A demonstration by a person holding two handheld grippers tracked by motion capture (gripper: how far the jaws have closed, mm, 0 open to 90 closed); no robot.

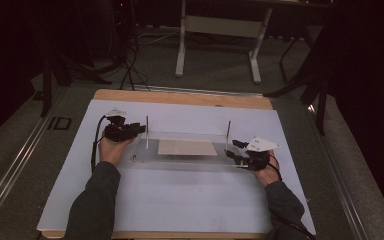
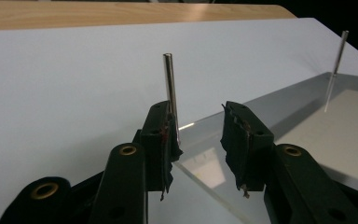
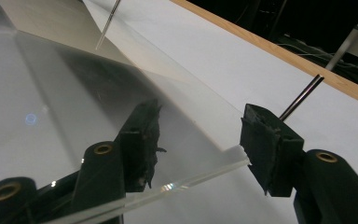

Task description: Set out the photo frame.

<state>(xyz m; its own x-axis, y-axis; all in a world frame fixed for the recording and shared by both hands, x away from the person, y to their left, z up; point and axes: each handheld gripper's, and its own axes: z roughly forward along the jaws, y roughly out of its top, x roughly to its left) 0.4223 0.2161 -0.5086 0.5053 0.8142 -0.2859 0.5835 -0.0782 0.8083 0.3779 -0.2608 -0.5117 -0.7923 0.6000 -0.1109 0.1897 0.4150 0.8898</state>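
Observation:
A clear acrylic plate lies flat on the white sheet, with a beige card on its middle. A thin metal rod stands upright at its back left corner and a second rod at its back right. My left gripper is at the left rod, open. In the left gripper view the rod rises just inside the left jaw of that gripper, unclamped. My right gripper is open at the plate's right end. There the plate's edge runs across the gap of that gripper, with a rod behind the right jaw.
The white sheet covers most of a wooden table. A white desk frame and cables stand on the floor beyond the far edge. Both forearms come in from the near edge.

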